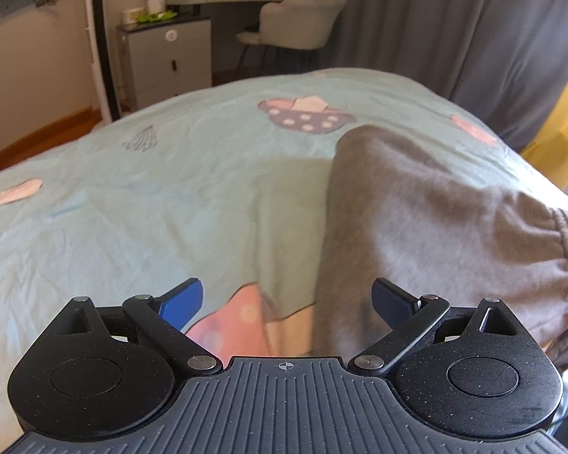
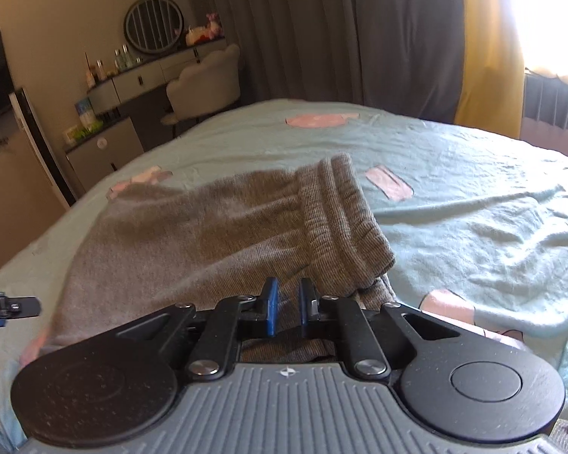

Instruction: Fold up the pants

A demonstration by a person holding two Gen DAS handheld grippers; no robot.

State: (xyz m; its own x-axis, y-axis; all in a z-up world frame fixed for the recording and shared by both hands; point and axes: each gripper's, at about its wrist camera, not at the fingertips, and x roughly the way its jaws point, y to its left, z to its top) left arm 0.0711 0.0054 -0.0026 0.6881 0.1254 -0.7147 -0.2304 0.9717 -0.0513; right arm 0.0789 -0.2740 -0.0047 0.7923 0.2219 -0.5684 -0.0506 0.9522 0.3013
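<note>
Grey sweatpants (image 1: pixel 416 208) lie on a pale green bedsheet (image 1: pixel 132 208) printed with pink patches. In the left wrist view my left gripper (image 1: pixel 287 299) stands wide open, low over the sheet. Its right finger (image 1: pixel 388 302) is over the left edge of the pants, and nothing is between the pads. In the right wrist view the pants (image 2: pixel 208 234) stretch away to the left, with the ribbed elastic waistband (image 2: pixel 340 208) bunched just ahead. My right gripper (image 2: pixel 287 299) is nearly closed, its blue pads pinching a fold of grey fabric by the waistband. A tip of the left gripper (image 2: pixel 3 308) shows at the far left.
The bedsheet (image 2: pixel 473 208) spreads wide to the right of the pants. Beyond the bed stand a dressing table (image 2: pixel 151 72) with a round mirror, a pale chair (image 2: pixel 204 90), a small cabinet (image 1: pixel 170 60) and grey curtains (image 2: pixel 359 30). Bright window light falls from the right.
</note>
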